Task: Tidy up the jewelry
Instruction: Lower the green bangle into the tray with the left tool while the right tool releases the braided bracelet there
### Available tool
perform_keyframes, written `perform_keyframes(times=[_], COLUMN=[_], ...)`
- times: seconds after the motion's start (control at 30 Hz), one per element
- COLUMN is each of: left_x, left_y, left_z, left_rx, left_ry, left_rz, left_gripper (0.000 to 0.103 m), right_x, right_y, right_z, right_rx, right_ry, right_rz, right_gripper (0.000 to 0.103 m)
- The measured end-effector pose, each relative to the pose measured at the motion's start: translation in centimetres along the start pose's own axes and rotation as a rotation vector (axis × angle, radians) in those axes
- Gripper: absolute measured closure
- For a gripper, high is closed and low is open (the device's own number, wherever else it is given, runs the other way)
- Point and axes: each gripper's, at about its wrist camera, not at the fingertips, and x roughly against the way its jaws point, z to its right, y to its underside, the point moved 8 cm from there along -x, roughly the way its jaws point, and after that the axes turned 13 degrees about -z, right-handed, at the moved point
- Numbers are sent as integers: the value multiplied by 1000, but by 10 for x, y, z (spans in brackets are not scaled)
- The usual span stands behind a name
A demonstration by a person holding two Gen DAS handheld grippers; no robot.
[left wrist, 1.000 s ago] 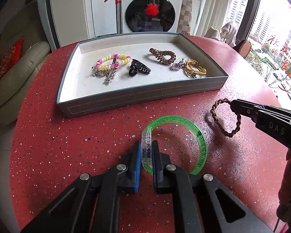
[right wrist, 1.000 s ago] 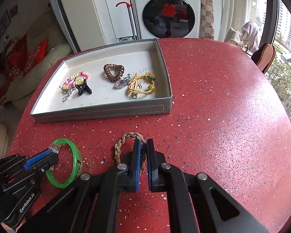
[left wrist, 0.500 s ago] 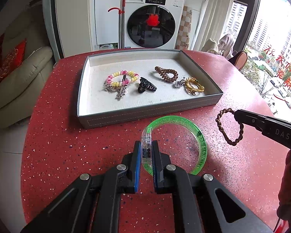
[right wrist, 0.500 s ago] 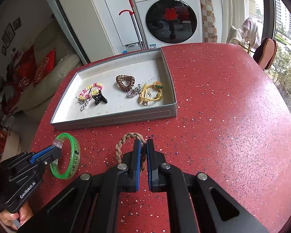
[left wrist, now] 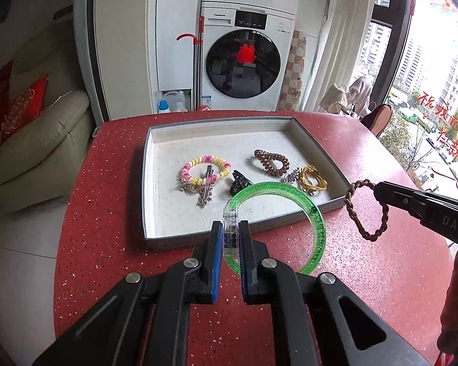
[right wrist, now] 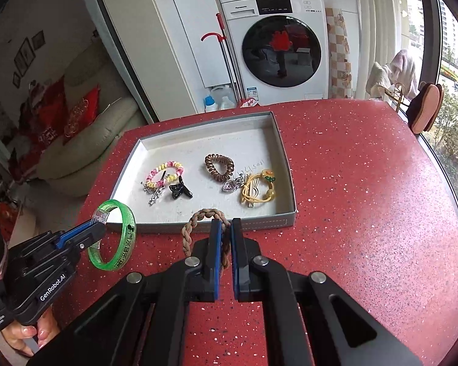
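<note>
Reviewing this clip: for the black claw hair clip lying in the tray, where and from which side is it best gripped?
Probably at the black claw hair clip's narrow middle, where its two wings meet, coming straight down from above. It lies flat on the floor of the grey rectangular tray, whose raised walls block a sideways approach. The pink-and-yellow coil bracelet lies close beside it, so keep the fingers narrow.

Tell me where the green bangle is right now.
The green bangle is pinched in the left gripper, held up over the tray's near edge; in the right wrist view it is at lower left, left of the braided bracelet.
</note>
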Motion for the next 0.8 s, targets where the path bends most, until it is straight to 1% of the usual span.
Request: perform_keyframes(times=[0.2, 0.53, 0.63, 0.8], left_x=[-8, -39, -53, -74], left_y=[-25, -66, -71, -73], left_z=[-11, -34, -35, -35], left_rx=[3, 58, 63, 53], left_ry=[-52, -93, -95, -120], left_rz=[26, 20, 0, -16], left_gripper=[75, 75, 75, 75], right_x=[-6, -35, -48, -69], right_y=[-27, -64, -68, -73], right_z=[-2, -2, -2, 3], right_rx=[-15, -31, -39, -57], right_ry=[-11, -14, -18, -15], right_rz=[15, 19, 10, -7], right_gripper=[97, 97, 97, 97])
